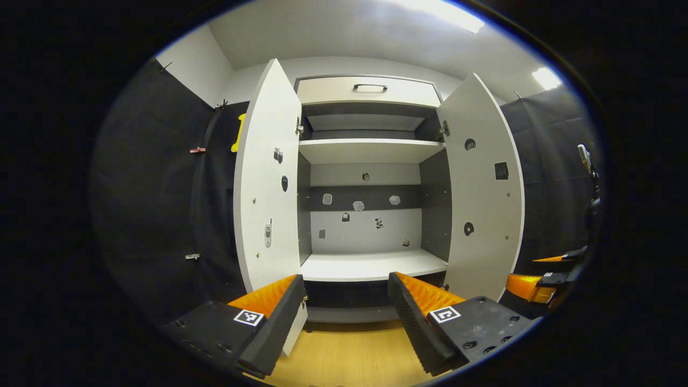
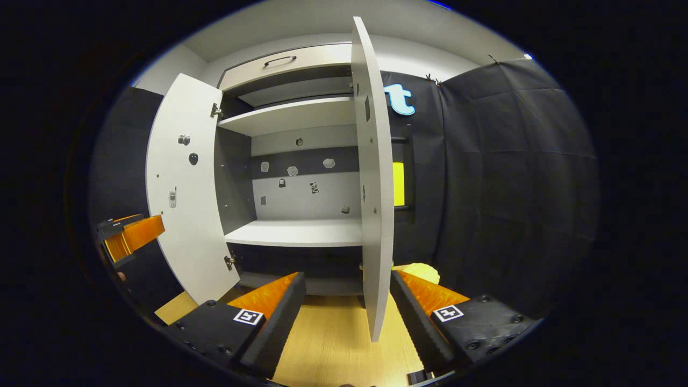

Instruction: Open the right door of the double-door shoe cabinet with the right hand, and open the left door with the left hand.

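Note:
The white shoe cabinet (image 1: 371,263) stands with both doors swung wide. In the left gripper view its left door (image 1: 266,183) and right door (image 1: 484,188) flank bare shelves. My left gripper (image 1: 344,312) is open in front of the cabinet's base, one finger (image 1: 274,317) overlapping the left door's lower corner. In the right gripper view the right door (image 2: 373,177) is seen edge-on, its bottom corner reaching down between the spread fingers of my open right gripper (image 2: 349,306) without being pressed. The left door (image 2: 185,183) sits farther left.
A drawer with a dark handle (image 1: 370,87) tops the cabinet. Light wooden floor (image 1: 349,349) runs below. Black cloth walls close in on both sides. The right gripper (image 1: 548,274) shows at the far right, and the left gripper (image 2: 129,234) at the far left.

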Available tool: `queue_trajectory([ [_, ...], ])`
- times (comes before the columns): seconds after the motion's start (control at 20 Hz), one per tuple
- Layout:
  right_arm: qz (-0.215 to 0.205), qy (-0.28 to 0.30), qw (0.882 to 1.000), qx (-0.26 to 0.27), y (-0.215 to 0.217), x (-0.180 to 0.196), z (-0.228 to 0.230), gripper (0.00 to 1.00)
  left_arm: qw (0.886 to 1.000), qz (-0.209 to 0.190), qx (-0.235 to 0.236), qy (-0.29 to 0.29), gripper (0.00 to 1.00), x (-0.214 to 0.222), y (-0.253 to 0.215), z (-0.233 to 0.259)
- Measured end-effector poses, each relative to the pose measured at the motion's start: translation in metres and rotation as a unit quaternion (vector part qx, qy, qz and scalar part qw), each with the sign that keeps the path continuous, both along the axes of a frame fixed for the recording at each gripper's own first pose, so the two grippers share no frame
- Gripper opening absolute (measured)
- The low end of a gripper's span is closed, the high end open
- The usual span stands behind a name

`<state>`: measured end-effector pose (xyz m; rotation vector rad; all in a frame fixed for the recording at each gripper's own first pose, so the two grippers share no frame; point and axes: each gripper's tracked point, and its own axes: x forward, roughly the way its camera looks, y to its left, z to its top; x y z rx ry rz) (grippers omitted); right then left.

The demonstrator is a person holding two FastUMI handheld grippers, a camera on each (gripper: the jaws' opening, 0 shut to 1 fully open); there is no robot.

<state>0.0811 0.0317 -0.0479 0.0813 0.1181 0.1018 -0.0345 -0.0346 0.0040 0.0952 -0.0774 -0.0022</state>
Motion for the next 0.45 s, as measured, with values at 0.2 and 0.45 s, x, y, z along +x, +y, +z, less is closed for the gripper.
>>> queue_trajectory([
  [0.2,0.012,-0.005,1.0,-0.001,0.009,-0.01,0.001,0.99,1.0,0.007,0.017,-0.005,0.96,-0.01,0.004,-0.003],
  [0.45,0.016,-0.004,1.0,-0.004,0.026,-0.026,-0.004,0.99,1.0,0.015,0.001,0.01,0.96,-0.027,0.015,-0.024],
])
